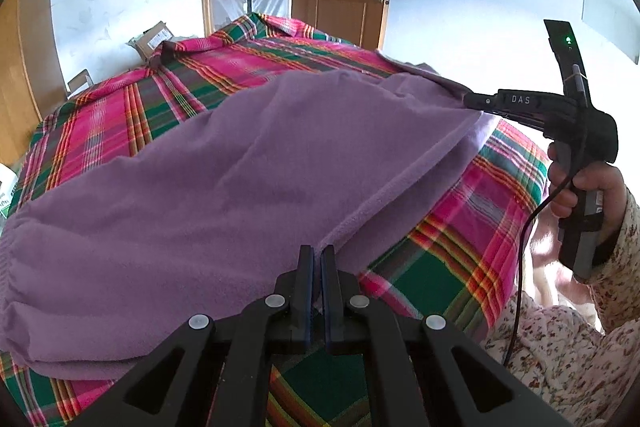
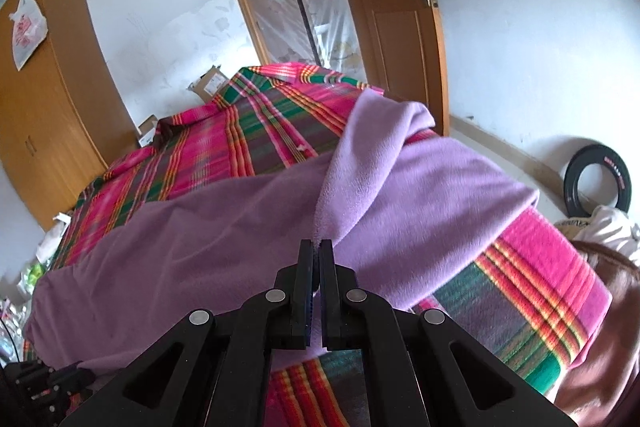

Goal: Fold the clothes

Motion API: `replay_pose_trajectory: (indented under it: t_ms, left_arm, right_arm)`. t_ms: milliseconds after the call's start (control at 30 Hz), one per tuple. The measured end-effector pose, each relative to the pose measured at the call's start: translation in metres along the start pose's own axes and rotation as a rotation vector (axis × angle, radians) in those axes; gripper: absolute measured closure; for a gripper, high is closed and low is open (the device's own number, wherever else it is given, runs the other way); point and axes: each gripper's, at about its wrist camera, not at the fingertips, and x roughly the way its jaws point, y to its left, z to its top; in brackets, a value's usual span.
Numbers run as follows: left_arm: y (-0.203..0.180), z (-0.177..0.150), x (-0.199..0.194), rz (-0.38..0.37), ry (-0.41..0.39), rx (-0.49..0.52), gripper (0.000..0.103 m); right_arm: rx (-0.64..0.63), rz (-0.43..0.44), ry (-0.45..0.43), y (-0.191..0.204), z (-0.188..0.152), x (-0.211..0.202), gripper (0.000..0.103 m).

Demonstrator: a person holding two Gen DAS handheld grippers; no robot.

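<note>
Pinching the near hem of the purple fleece garment [image 1: 208,163], the left gripper [image 1: 317,255] has its jaws pressed together on the cloth edge – only a thin fold sits between the pads. Right gripper [image 2: 319,251] does the same further along that edge, jaws clamped on a seam where the lighter inner face of the fleece turns over. In the left wrist view the right gripper is off to the right of the garment, at its far corner, a hand [image 1: 588,187] in a floral sleeve on the grip. Judging by two grips on one edge, this is the hold for lifting that side and carrying it across – keeps the edge taut so the fold lands straight.

Garment lies spread on the plaid bedcover [image 1: 452,239], elastic waistband end to its left. Beyond the garment: bare plaid, cardboard boxes [image 2: 212,83] at the bed's far side, then a wooden door [image 2: 392,11].
</note>
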Motion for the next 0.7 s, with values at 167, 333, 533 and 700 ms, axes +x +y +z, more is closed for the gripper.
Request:
replay_pose_trajectory:
  t_ms: [167, 333, 533, 700]
  left_arm:
    - [-0.001, -0.002, 0.002, 0.005, 0.017, 0.01, 0.098]
    - [-0.004, -0.003, 0.001, 0.014, 0.032, 0.026, 0.096]
    - [-0.008, 0.001, -0.002, 0.007, 0.065, 0.051, 0.093]
    - [-0.014, 0.013, -0.011, -0.073, 0.034, 0.05, 0.091]
  right_arm:
    - [0.015, 0.001, 0.032, -0.008, -0.01, 0.007, 0.1]
    - [0.026, 0.01, 0.055, -0.014, -0.015, 0.012, 0.1]
    - [0.005, 0.025, 0.071, -0.017, -0.015, 0.014, 0.1]
    - [-0.038, 0.028, 0.083, -0.017, -0.015, 0.013, 0.096]
